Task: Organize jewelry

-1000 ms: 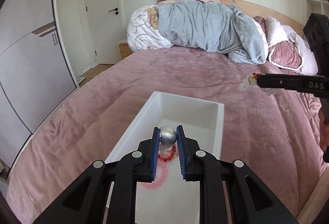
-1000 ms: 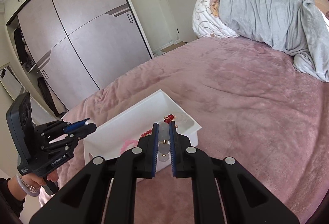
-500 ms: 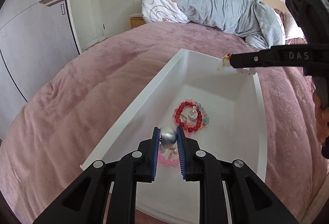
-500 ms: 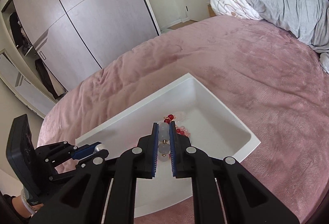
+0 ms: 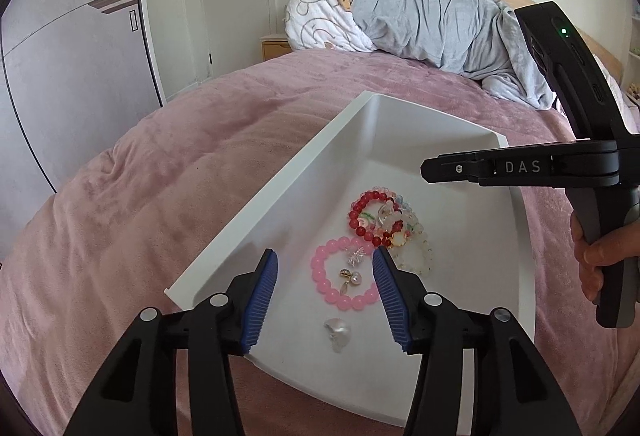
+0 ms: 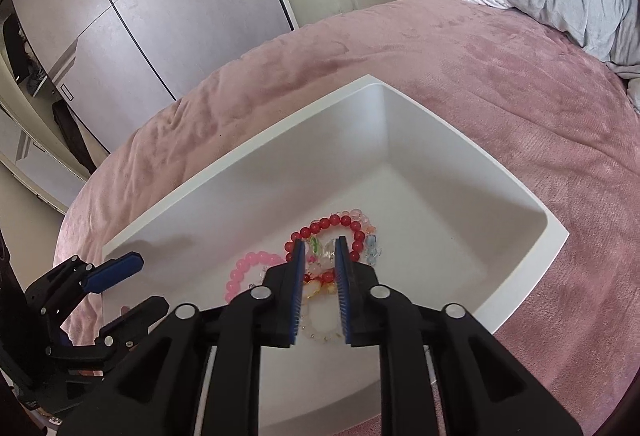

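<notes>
White tray (image 5: 280, 192) sits on the pink-covered bed (image 5: 180, 156), holding all the jewelry. Pink bead bracelet (image 5: 344, 278) lies on the tray floor, with a small gold pearl earring (image 5: 349, 278) and a clear crystal charm (image 5: 355, 256) inside its loop. Red bead bracelet (image 5: 370, 218) sits just beyond it, overlapping a pale translucent bead bracelet (image 5: 414, 256) and some pastel beads. A silvery pearl-like piece (image 5: 337, 332) lies alone near the tray's close end. Left gripper (image 5: 325, 300) hovers over the pink bracelet, jaws spread wide, nothing between them. Right gripper (image 6: 319, 296) hangs over the red and pale bracelets, jaws parted with a moderate gap, gripping nothing. A grey blanket (image 5: 440, 24) and cartoon-print pillow (image 5: 320, 20) are at the head of the bed; grey wardrobe (image 6: 160, 16) stands beside it.
</notes>
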A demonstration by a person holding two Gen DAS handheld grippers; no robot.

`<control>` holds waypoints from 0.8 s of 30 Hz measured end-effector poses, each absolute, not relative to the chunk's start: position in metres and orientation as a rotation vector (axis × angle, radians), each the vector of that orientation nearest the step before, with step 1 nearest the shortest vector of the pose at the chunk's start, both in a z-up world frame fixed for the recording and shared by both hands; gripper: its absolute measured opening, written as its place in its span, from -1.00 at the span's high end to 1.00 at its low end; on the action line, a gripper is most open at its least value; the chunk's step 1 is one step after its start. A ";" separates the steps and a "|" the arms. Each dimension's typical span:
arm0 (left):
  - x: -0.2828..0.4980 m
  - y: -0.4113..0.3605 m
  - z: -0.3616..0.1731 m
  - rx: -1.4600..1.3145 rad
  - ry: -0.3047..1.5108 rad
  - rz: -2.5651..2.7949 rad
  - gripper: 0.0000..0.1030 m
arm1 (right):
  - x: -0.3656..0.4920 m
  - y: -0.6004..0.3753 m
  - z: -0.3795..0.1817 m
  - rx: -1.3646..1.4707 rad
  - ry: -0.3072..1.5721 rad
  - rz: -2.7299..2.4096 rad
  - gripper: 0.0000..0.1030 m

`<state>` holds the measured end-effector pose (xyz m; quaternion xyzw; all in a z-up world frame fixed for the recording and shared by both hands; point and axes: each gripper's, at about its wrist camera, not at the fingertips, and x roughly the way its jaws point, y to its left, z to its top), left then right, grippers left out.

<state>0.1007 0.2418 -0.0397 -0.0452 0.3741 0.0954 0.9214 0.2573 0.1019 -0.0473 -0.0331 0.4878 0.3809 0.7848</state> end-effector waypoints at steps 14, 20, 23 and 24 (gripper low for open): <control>0.079 0.219 0.028 -0.138 0.558 0.254 -0.62 | 0.227 0.062 0.046 -0.107 0.828 0.868 -0.23; 0.070 0.188 0.057 -0.061 0.518 0.255 -0.79 | 0.204 0.025 0.091 -0.108 0.722 0.874 -0.47; 0.061 0.169 0.066 -0.020 0.510 0.247 -0.80 | 0.192 0.005 0.108 -0.099 0.680 0.873 -0.56; 0.058 0.163 0.068 -0.020 0.507 0.243 -0.80 | 0.187 -0.002 0.112 -0.102 0.664 0.869 -0.61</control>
